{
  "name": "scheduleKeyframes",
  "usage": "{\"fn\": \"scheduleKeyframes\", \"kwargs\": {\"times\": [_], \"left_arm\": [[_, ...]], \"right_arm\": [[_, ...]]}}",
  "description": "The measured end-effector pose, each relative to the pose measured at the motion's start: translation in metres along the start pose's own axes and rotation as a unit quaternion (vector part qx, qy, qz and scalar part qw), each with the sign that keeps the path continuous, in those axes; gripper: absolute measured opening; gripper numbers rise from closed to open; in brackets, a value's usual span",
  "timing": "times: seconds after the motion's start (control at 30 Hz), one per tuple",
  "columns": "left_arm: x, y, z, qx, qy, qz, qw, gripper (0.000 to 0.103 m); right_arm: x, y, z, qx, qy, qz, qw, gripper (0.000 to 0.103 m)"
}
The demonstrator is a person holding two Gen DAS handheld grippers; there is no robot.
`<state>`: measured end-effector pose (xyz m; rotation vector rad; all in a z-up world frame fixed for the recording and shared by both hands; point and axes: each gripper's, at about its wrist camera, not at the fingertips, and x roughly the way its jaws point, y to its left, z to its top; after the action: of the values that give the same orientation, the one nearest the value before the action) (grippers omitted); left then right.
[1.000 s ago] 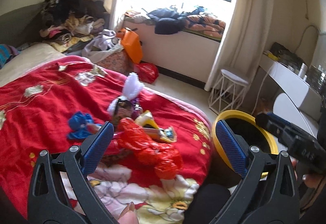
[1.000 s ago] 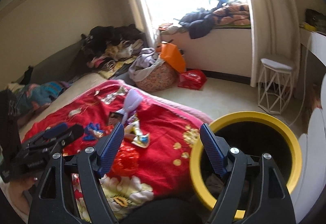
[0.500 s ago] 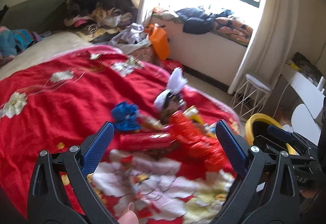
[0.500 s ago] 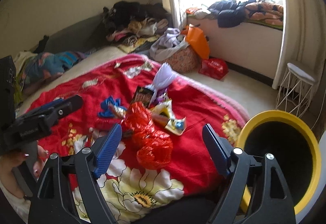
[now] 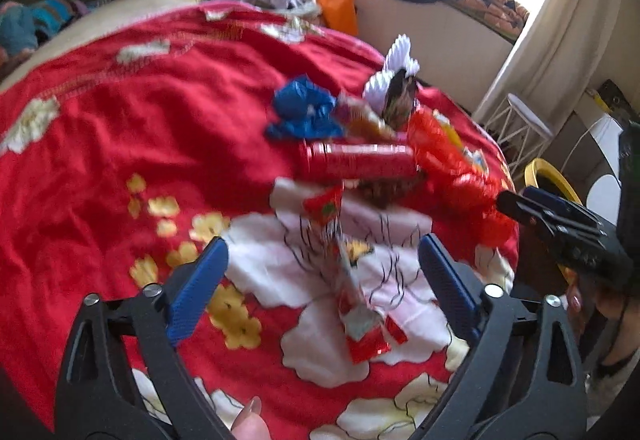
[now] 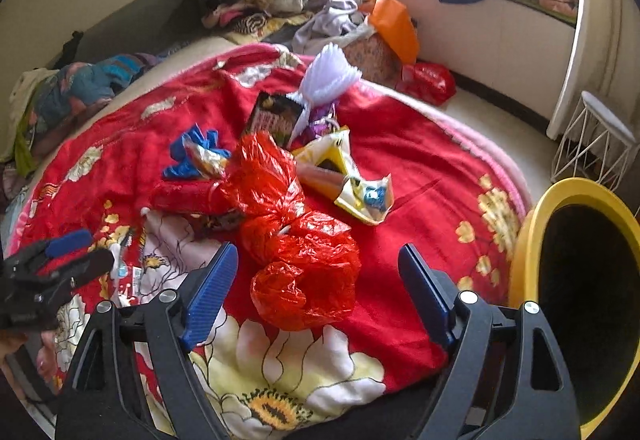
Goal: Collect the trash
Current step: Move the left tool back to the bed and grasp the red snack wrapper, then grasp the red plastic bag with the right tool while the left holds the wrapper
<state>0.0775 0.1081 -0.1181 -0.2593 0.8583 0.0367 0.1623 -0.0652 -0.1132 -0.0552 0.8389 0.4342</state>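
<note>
Right claw (image 6: 318, 286) gaped empty, red plastic bag (image 6: 298, 240) dead ahead near bed's foot edge; left claw (image 5: 320, 280) open, farther.

Both grippers have swung away from the yellow bin (image 6: 532, 240) toward the litter on the red blanket (image 5: 120, 127). The left gripper (image 5: 322, 272), jaws wide, has moved from bin-side to over the flat red wrapper (image 5: 360, 328), with the red tube (image 5: 356, 159) beyond it. The right gripper (image 6: 318, 280), jaws wide, previously pointed half into the bin, now brackets the red plastic bag (image 6: 296, 240), with the bin off at its right edge.
</note>
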Motion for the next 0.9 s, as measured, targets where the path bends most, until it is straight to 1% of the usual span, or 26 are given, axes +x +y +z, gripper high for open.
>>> {"fn": "scheduleKeyframes", "kwargs": {"times": [0.07,0.2,0.27,0.37,0.43,0.5,0.57,0.63,0.7,0.73,0.77,0.9], "left_arm": [[0.005,0.0,-0.005,-0.002,0.015,-0.008,0.9999,0.08],[0.01,-0.005,-0.01,0.001,0.025,-0.018,0.9995,0.07],[0.013,-0.008,-0.012,0.002,0.031,-0.024,0.9992,0.067],[0.016,-0.011,-0.015,0.006,0.038,-0.027,0.9989,0.058],[0.018,-0.013,-0.016,0.007,0.042,-0.027,0.9987,0.052],[0.02,-0.012,-0.016,0.005,0.046,-0.027,0.9986,0.044],[0.021,-0.011,-0.016,0.002,0.048,-0.027,0.9985,0.038],[0.022,-0.011,-0.016,0.001,0.051,-0.025,0.9984,0.032],[0.023,-0.01,-0.017,-0.002,0.054,-0.024,0.9983,0.02],[0.023,-0.009,-0.017,-0.003,0.054,-0.025,0.9982,0.018],[0.022,-0.009,-0.016,-0.004,0.054,-0.026,0.9982,0.012],[0.018,-0.011,-0.016,0.003,0.044,-0.035,0.9984,0.009]], "right_arm": [[0.007,0.002,-0.001,0.0,0.007,0.0,1.0,0.08],[0.015,0.003,-0.001,0.009,0.017,0.002,1.0,0.08],[0.017,0.003,-0.002,0.015,0.02,0.004,1.0,0.08],[0.019,0.001,-0.003,0.02,0.023,0.009,0.999,0.079],[0.019,0.0,-0.003,0.021,0.024,0.012,0.999,0.074],[0.019,-0.001,-0.004,0.025,0.025,0.014,0.999,0.071],[0.019,-0.002,-0.004,0.029,0.025,0.017,0.999,0.067],[0.019,-0.002,-0.004,0.032,0.026,0.02,0.999,0.06],[0.018,-0.003,-0.006,0.034,0.027,0.022,0.999,0.054],[0.016,-0.004,-0.007,0.034,0.027,0.025,0.999,0.049],[0.016,-0.004,-0.007,0.034,0.027,0.026,0.999,0.047],[0.009,-0.008,-0.011,0.039,0.021,0.03,0.999,0.034]]}}
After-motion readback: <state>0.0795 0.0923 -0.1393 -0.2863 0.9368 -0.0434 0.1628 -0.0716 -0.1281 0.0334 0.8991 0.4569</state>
